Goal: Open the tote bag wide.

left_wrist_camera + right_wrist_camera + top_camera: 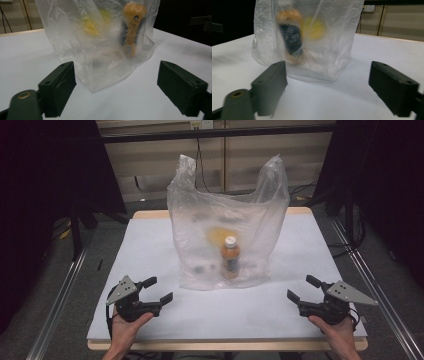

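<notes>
At the middle of the bench point(150, 245) stands your plastic bag point(225, 210), upright, with an orange bottle point(230, 257) inside. A yellow thing point(218, 235) behind it is too blurred by the film to name. Your left hand-held gripper point(159, 290) and right hand-held gripper point(301, 288) flank the bag, jaws spread, holding nothing, well apart from it.

Each of the 2 black grippers, left gripper point(155, 290) and right gripper point(300, 288), carries blocky jaws, a grey 3-cornered plate with small holes and a trailing black cable.
</notes>
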Motion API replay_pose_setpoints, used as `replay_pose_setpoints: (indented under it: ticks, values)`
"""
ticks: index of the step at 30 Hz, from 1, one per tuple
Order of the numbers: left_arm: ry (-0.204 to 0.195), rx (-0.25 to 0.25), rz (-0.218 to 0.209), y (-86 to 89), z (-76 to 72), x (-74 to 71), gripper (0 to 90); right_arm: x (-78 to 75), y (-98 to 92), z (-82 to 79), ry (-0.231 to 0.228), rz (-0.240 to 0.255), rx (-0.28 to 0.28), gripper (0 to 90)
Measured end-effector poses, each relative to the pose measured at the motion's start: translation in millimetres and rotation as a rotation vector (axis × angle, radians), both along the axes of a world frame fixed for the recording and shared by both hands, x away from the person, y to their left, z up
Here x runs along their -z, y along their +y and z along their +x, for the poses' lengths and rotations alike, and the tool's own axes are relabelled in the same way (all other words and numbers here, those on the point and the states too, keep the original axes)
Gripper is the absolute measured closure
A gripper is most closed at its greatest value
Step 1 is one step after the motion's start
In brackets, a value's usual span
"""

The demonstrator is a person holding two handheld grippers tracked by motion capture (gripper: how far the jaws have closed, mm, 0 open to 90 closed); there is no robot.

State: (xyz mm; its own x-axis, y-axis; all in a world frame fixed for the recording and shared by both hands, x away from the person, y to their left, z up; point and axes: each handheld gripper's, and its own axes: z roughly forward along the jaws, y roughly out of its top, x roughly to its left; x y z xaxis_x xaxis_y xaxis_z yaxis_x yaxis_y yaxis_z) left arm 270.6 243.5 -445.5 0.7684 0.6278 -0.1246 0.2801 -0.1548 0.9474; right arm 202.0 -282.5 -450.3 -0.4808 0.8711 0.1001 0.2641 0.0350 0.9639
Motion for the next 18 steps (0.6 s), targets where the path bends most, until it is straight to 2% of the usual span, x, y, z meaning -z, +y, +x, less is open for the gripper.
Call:
replay_pose_setpoints:
  ticks: [1, 2, 3, 4, 5, 7, 9, 10, 11, 12, 13, 14, 16, 17, 18]
  values:
    - [0.009, -0.013, 0.0, -2.1, -1.1, 0.3, 20.2, -0.7, -0.4, 0.6, -0.003, 0.001, -0.005, 23.1]
    - [0.006, 0.002, 0.005, -2.3, -0.6, 0.5, 22.8, -1.1, -0.7, 1.0, 0.0, -0.003, -0.014, 26.8]
    - [0.001, -0.005, 0.009, -3.8, -1.5, 0.8, 22.8, -1.1, -0.7, 1.0, 0.0, -0.003, -0.014, 26.8]
    - [-0.004, 0.047, 0.001, -5.0, -1.5, 1.1, 26.8, -2.1, -0.6, 2.9, 0.005, 0.006, -0.032, 33.9]
    - [-0.004, 0.047, 0.001, -5.0, -1.5, 1.1, 29.6, -2.1, -0.6, 2.9, 0.005, 0.006, -0.032, 33.9]
    - [-0.002, 0.064, 0.002, -5.7, -2.1, 0.2, 32.2, -3.4, 0.1, 4.0, 0.009, 0.006, -0.06, 40.7]
    - [-0.003, 0.044, 0.006, -8.4, -3.9, -0.7, 40.5, -5.0, 1.5, 6.8, 0.012, 0.014, -0.097, 51.1]
    - [-0.005, 0.061, -0.005, -9.3, -3.1, -1.5, 45.5, -5.7, 2.1, 7.8, 0.023, 0.028, -0.108, 55.6]
    - [-0.005, 0.063, -0.012, -9.9, -3.0, -2.1, 45.5, -5.7, 2.1, 7.8, 0.023, 0.028, -0.108, 55.6]
    - [-0.007, 0.078, -0.014, -10.7, -2.2, -3.2, 47.7, -6.1, 2.0, 8.2, 0.027, 0.026, -0.121, 60.0]
    - [0.004, 0.108, -0.02, -11.9, -1.3, -4.4, 55.5, -7.6, 2.6, 9.0, 0.029, 0.025, -0.143, 68.5]
    - [0.009, 0.104, -0.029, -14.2, -2.1, -4.9, 57.8, -8.3, 3.2, 9.2, 0.032, 0.032, -0.152, 71.1]
    - [0.011, 0.116, -0.029, -16.0, -2.1, -5.8, 64.4, -11.3, 5.2, 10.7, 0.034, 0.006, -0.18, 79.4]
    - [0.007, 0.126, -0.016, -16.3, -1.6, -6.8, 66.7, -12.5, 6.7, 11.6, 0.033, 0.008, -0.189, 82.6]
    - [0.012, 0.147, -0.022, -17.3, -0.9, -7.6, 66.7, -12.5, 6.7, 11.6, 0.033, 0.008, -0.189, 82.6]
